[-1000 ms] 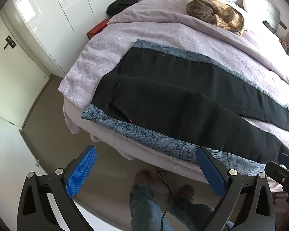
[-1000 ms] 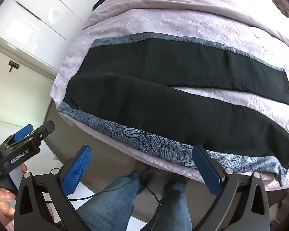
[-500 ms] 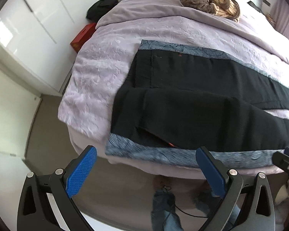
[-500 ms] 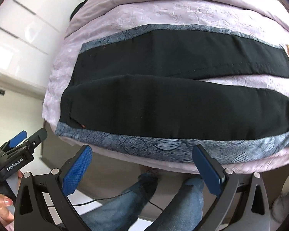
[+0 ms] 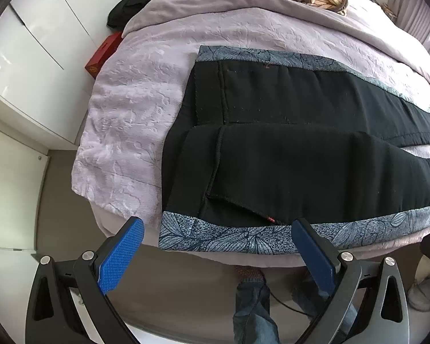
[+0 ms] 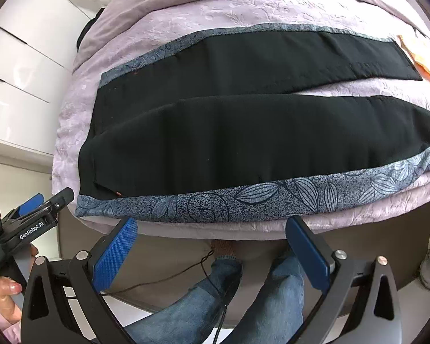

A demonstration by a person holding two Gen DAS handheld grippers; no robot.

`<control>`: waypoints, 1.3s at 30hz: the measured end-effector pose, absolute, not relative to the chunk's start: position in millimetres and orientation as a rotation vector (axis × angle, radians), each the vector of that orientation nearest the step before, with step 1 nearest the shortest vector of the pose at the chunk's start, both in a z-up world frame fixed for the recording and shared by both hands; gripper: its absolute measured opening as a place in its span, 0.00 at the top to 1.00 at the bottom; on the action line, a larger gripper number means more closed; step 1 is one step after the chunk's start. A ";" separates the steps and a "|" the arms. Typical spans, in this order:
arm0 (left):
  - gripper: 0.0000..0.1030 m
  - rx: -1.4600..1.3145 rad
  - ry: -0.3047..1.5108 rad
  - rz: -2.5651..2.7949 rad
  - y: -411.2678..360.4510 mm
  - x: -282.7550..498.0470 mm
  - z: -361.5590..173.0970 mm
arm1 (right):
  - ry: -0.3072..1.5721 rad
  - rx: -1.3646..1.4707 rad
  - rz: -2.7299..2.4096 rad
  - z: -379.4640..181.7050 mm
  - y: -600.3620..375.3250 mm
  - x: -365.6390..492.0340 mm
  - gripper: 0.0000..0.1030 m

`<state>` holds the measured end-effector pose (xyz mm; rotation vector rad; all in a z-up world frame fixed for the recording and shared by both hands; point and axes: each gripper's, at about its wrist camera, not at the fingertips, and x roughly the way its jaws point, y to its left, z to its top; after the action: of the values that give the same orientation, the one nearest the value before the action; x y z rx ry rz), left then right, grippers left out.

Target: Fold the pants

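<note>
Left gripper (image 5: 216, 253) held low off bed's near edge, jaws spread wide, gripping nothing. Right gripper (image 6: 210, 250) alongside, likewise spread and empty (person's jeans visible beneath). Black pants (image 5: 286, 149) spread flat, legs parted, on blue leaf-print cloth (image 5: 229, 239) atop lilac bedspread (image 5: 134, 109). White wardrobe (image 5: 28, 57) at left; red box (image 5: 103, 56) on floor beside bed.
</note>
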<state>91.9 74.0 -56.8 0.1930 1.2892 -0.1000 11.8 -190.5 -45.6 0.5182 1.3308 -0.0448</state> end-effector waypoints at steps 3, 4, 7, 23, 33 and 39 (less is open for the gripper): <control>0.00 0.200 1.294 -0.096 74.6 93.6 -63.3 | 1.329 0.537 -0.047 -49.0 -191.1 10.9 0.00; 0.00 0.198 1.297 -0.094 75.2 94.1 -65.4 | 1.331 0.540 -0.047 -49.9 -191.3 10.5 0.00; 0.00 0.191 1.300 -0.092 76.3 95.0 -69.1 | 1.343 0.538 -0.045 -54.3 -190.1 11.7 0.00; 0.00 -0.065 1.338 -0.167 118.6 90.1 -112.4 | 1.315 0.901 0.167 -120.2 -178.2 13.7 0.00; 0.20 -0.186 1.402 -0.192 123.9 79.8 -142.9 | 1.294 1.057 0.271 -157.8 -174.8 16.5 0.30; 0.21 -0.269 1.451 -0.190 126.3 72.6 -157.4 | 1.322 1.133 0.331 -178.9 -159.4 23.9 0.36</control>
<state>72.6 126.3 -157.4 -0.2690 1.4506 -0.1904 23.9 -159.4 -178.9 1.1328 1.3219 0.3310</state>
